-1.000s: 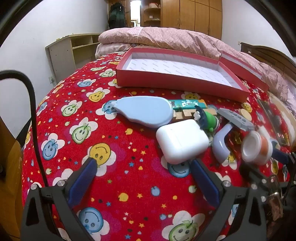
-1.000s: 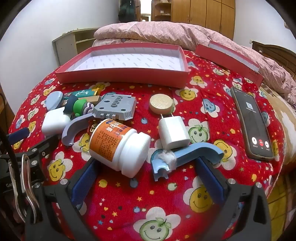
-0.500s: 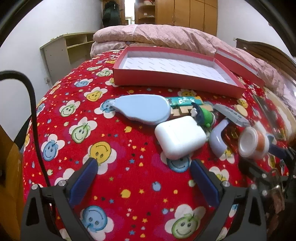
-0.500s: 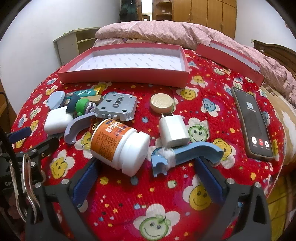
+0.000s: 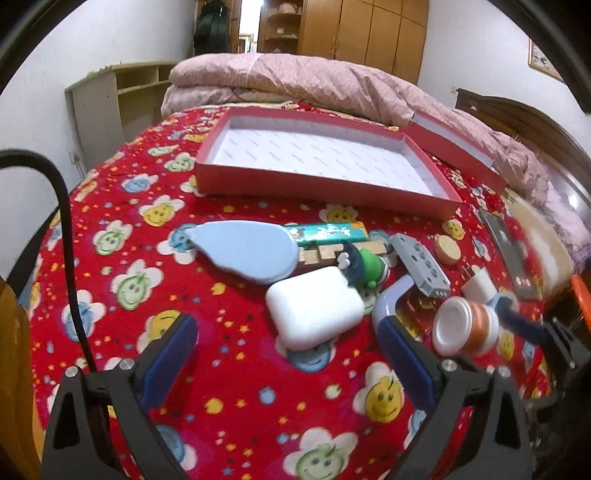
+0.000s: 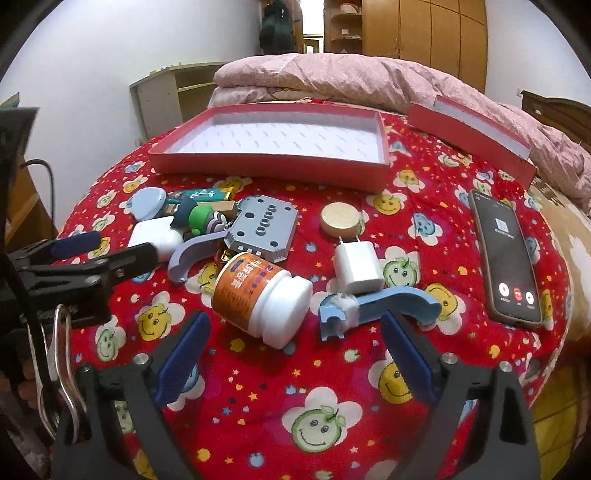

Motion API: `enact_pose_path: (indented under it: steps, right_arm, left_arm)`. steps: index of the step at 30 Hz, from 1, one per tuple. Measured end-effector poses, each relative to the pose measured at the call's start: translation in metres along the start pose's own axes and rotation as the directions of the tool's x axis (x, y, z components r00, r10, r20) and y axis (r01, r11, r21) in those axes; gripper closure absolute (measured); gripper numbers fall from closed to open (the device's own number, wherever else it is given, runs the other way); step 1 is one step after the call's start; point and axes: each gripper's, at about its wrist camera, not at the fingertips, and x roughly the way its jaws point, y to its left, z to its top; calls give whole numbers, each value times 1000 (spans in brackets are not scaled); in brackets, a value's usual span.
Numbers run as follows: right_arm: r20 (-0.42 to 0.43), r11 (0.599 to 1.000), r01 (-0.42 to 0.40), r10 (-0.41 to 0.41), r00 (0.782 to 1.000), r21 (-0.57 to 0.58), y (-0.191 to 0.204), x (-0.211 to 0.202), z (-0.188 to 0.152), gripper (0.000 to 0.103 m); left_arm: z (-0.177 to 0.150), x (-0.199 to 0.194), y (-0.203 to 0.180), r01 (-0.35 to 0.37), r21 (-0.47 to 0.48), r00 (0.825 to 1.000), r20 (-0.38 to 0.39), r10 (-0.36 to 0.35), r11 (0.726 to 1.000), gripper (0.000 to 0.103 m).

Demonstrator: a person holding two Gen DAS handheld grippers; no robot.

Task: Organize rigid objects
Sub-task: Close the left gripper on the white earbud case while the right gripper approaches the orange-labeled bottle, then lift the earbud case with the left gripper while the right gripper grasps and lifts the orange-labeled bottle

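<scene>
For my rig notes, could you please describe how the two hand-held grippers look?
Both match: the left hand-held gripper and right hand-held gripper have black frames with silver bolts and two blue padded fingers. A black cable arcs beside the left one, and a metal carabiner hangs from it.

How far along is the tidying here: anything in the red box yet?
Nothing done: the red box is empty. Nothing is in hand: the left gripper stands open by the white case, the right gripper is closing near the pill bottle without touching it. Every item remains on the bedspread.

Pink quilt (image 6: 369, 77), wooden wardrobe (image 6: 424, 26) (closed) — pale shelf unit (image 5: 122, 96)
</scene>
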Motion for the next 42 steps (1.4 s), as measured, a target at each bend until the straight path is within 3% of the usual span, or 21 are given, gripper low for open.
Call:
enact_pose_path:
  steps: [7,15,21,25,32,37,42]
  right_arm:
    - [-3,999,-12,12,1000,32,-7,3,-1,10]
    - [-9,999,-36,36,999,39,-5,7,-1,11]
    - [-12,998,-38,38,999,43,-1,9,0,14]
    - [-15,998,-32,33,999,53,-2,11,0,16]
    - [-18,999,-4,4,1000,47,0,12,-1,19]
    - [-22,999,16,-15,1000,44,2,13,-1,20]
    - [-23,999,21,-20,1000,41,2,13,-2,22]
  left_arm:
    - [7,18,-4,-26,-32,999,-27,25,999,3]
    - [8,27,-8,-84,-2,996,-27,84,996,7]
    - [6,24,-7,-102,14,995,-10,103,995,22]
    - [2,17,-4,-87,29,996,-4,88,996,40]
    - [-10,7,4,-37,72,999,-3,37,997,38]
    - [-15,0,16,-42,64,999,-5,42,997,26]
    - [-19,-3,23,-36,70,999,-15,37,997,26]
